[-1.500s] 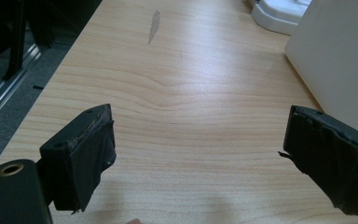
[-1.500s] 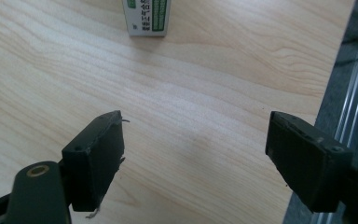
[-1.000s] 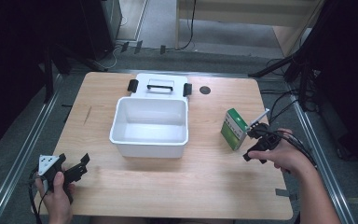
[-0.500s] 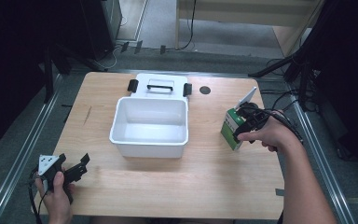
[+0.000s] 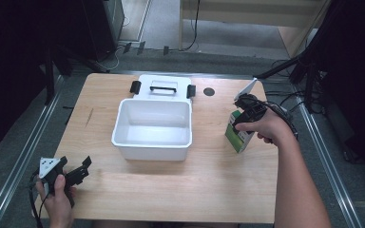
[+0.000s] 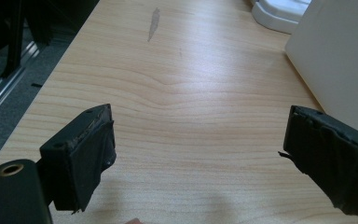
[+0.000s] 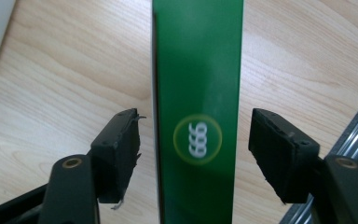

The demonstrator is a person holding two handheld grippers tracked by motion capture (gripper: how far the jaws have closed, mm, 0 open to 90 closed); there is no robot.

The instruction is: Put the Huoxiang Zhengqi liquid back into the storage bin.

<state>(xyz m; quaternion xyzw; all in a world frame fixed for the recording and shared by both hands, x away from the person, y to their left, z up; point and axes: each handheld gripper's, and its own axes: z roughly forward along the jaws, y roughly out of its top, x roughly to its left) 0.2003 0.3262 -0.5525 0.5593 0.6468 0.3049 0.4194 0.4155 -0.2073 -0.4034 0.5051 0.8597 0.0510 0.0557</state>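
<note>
Reaching in from the table's right edge, the right gripper (image 7: 193, 154) is now straddling the green carton (image 7: 196, 93), jaws spread wide, a gap showing at each side, holding nothing. Its long axis is running straight between them; the white bin (image 5: 153, 124) is standing well left, bare wood between. Nearer the front-left corner, the left gripper (image 5: 78, 172) is sitting open and empty

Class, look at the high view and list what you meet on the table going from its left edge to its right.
Left tool → white bin → green carton, with the right tool over it.
</note>
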